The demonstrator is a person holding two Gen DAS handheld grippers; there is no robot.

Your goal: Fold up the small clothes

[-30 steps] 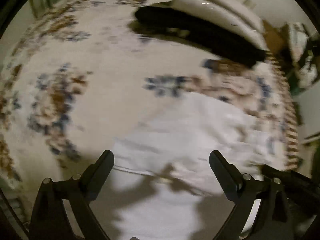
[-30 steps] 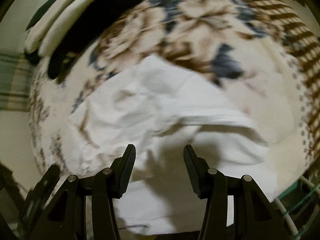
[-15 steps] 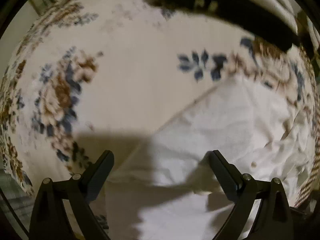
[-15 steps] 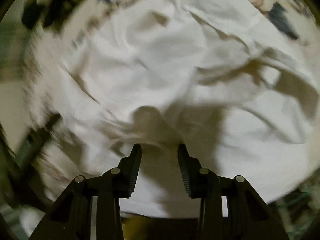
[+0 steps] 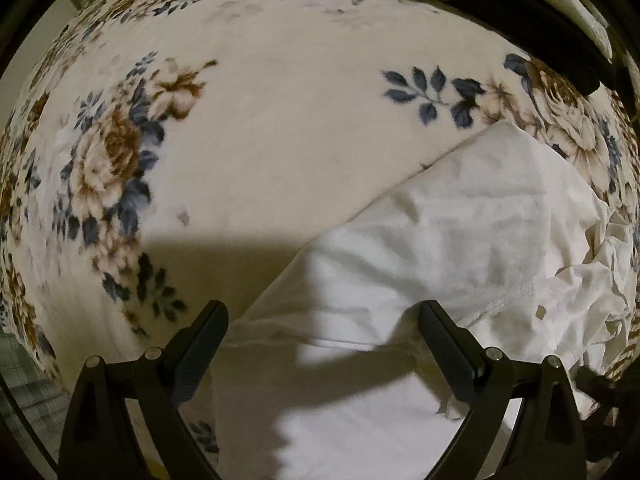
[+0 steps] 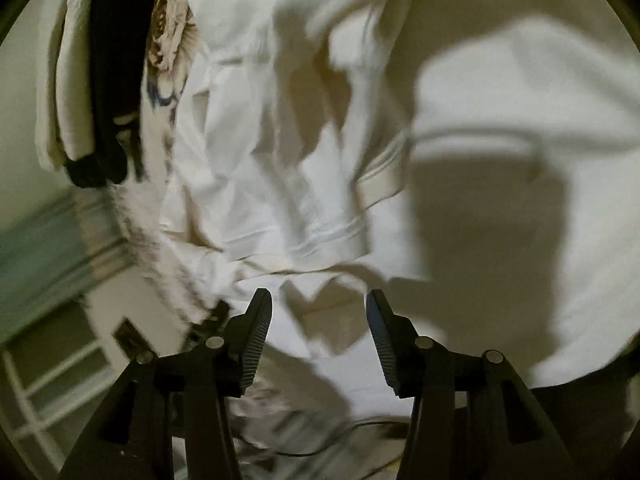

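A white garment [image 5: 460, 240] lies crumpled on a floral blanket [image 5: 248, 128]. In the left wrist view its hemmed edge runs between the fingers of my left gripper [image 5: 322, 320], which is open and empty just above the cloth. In the right wrist view the same white garment [image 6: 400, 140] fills most of the frame, with a hemmed sleeve or edge in the middle. My right gripper [image 6: 318, 312] is open and empty, close over the garment's folds.
A black garment [image 5: 520, 16] lies along the far edge of the blanket beside cream folded cloth; it also shows in the right wrist view [image 6: 112, 80]. Floor and a white framed panel [image 6: 60, 364] show at the lower left of the right wrist view.
Both grippers have dropped closer to the white garment. The right gripper has swung left across it and its jaws have opened wider. The left gripper stays open.
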